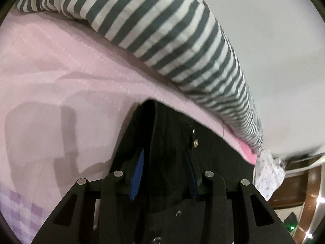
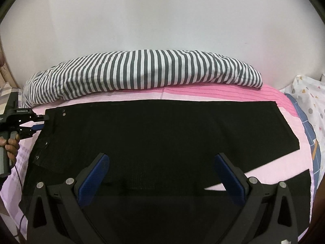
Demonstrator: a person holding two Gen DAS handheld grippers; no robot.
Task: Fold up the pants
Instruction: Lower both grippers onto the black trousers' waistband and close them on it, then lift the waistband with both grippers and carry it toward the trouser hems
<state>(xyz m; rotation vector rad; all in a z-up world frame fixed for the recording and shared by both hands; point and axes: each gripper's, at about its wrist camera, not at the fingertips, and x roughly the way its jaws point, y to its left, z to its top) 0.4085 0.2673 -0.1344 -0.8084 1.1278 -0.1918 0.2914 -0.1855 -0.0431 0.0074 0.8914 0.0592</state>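
Left gripper (image 1: 165,174): blue pads closed in on a bunched ridge of the black pants (image 2: 162,134) at the waistband, near the snap studs (image 1: 196,142). Cloth fills the gap and both pads look pressed to it, so I read a grip, though the dark fabric hides how deep the bite goes.

Right gripper (image 2: 162,174): jaws wide apart, hovering over the near part of the pants, nothing between the pads (image 2: 95,174).

Pants lie flat across the bed (image 2: 274,158), waist toward its left edge, legs running toward the right edge, one leg splitting off at the near right corner. Striped bolster (image 2: 142,73) lies along the far edge, just beyond the fabric.

Risks, as judged:
- Shallow pinch on a thick seam; cloth may slip out once lifted.
- One-sided lift while the right gripper is empty would drag the waist askew and skew the fold line.
- Splayed near leg may fold in crooked unless aligned first.
- Pink sheet (image 1: 61,81) could get caught in a low grab.
- Carrying too far could snag the bolster.
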